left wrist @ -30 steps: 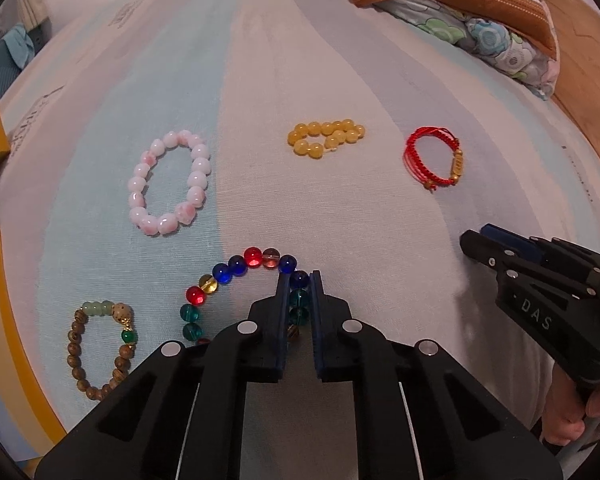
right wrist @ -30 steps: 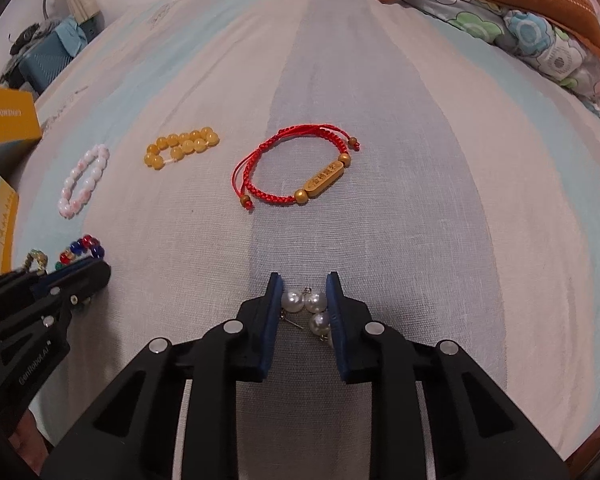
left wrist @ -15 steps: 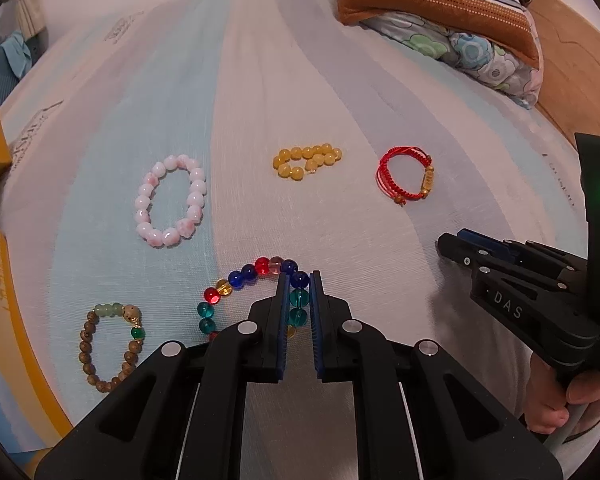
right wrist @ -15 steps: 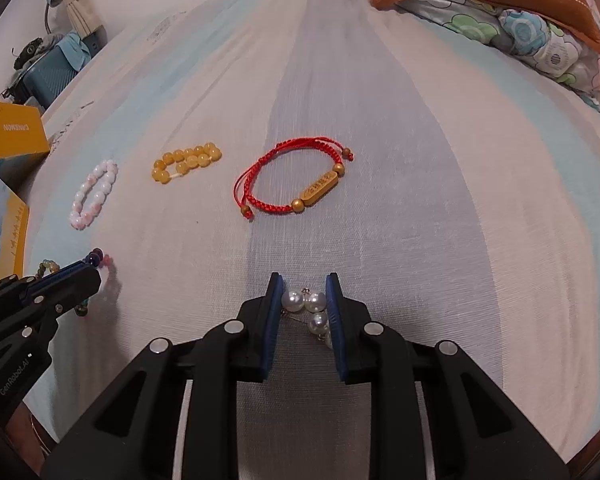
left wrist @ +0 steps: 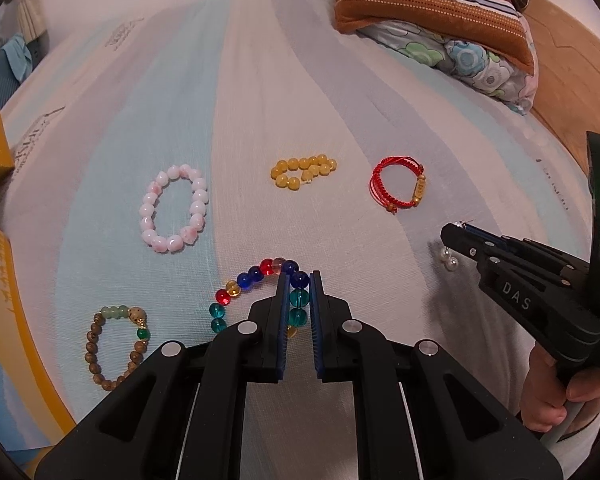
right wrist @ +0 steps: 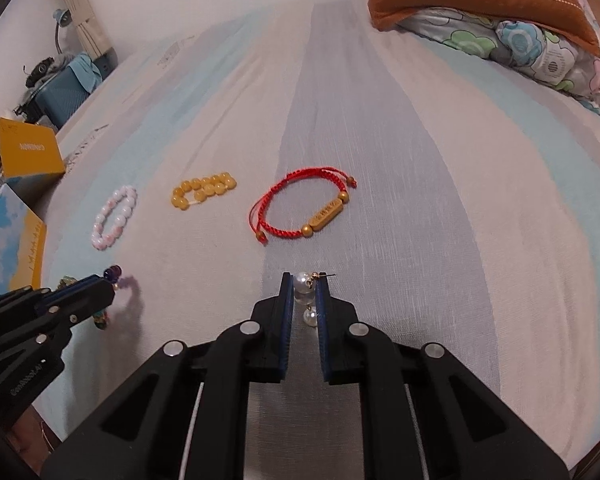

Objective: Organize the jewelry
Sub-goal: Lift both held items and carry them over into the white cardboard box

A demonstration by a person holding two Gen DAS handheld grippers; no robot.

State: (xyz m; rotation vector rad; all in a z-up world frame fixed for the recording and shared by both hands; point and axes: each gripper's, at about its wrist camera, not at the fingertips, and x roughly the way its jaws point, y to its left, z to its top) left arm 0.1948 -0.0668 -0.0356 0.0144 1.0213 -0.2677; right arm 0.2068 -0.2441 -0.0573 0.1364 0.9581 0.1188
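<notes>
My left gripper is shut on a bracelet of coloured glass beads, lifted a little above the striped bedsheet. My right gripper is shut on a pearl earring; a second pearl dangles below the pads. From the left wrist view the right gripper shows at the right with the pearl earring hanging under its tip. On the sheet lie a pink bead bracelet, a yellow bead bracelet, a red cord bracelet and a wooden bead bracelet.
Striped and floral pillows lie at the far right of the bed. Yellow-and-blue boxes stand at the left edge, with a blue case behind them. A hand holds the right gripper's handle. The bed's wooden edge runs along the right.
The right gripper's jaws closed on the pearl earring and lifted it off the sheet. The left gripper rose a little with the coloured bracelet.
</notes>
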